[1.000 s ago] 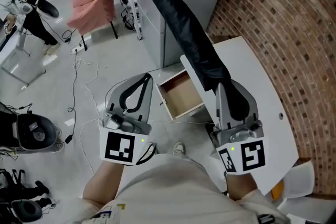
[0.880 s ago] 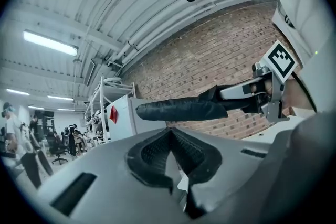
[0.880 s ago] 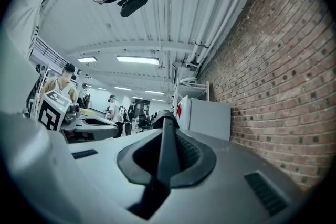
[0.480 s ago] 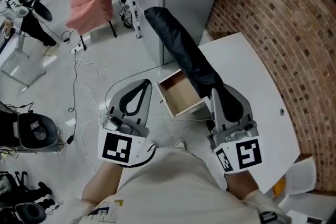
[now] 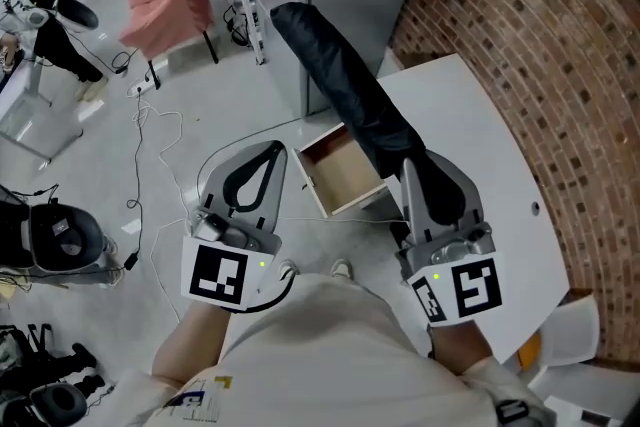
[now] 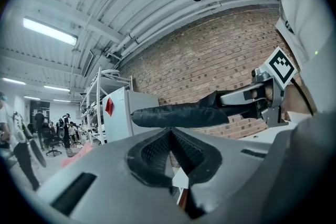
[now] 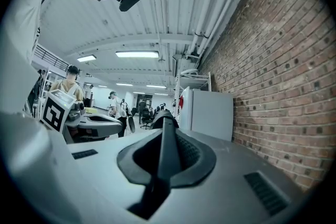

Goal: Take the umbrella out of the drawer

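The umbrella [image 5: 345, 90], black and folded, is clamped at its near end between the closed jaws of the right gripper [image 5: 428, 177]. From there it reaches out level and away from the person, above the right side of the open drawer [image 5: 345, 177] and out of it. The drawer juts from the left edge of the white desk [image 5: 480, 155] by the brick wall [image 5: 540, 25], and the left gripper [image 5: 272, 151] hangs just left of it over the floor [image 5: 150, 175], its jaw tips together and holding nothing.
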A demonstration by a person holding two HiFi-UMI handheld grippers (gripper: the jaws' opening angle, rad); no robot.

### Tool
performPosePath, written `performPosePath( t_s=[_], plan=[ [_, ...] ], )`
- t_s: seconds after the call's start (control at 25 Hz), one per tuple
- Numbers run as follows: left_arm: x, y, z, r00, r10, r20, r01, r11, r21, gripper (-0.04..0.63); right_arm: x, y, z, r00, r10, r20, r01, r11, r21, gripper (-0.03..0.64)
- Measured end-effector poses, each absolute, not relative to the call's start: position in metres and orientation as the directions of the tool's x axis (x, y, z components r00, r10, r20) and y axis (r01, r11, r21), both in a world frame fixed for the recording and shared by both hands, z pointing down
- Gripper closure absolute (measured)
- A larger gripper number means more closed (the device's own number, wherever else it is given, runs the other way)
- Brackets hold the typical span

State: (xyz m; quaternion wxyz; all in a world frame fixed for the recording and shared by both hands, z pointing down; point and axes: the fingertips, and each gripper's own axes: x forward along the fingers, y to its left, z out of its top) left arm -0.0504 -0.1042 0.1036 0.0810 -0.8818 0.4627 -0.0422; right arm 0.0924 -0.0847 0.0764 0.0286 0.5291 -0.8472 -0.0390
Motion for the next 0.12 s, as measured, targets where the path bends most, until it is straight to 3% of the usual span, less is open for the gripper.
performPosePath(
  t_s=[0.12],
  plan=[
    [-0.0495,-0.1063,0.103,0.569,-0.822,0.001,-0.809,-0.56,-0.179,0.588,0.0925,-0.0867,0.0762,-0.44,-0.898,0.012,-0.893,0.439,0.099,0.597]
  ],
)
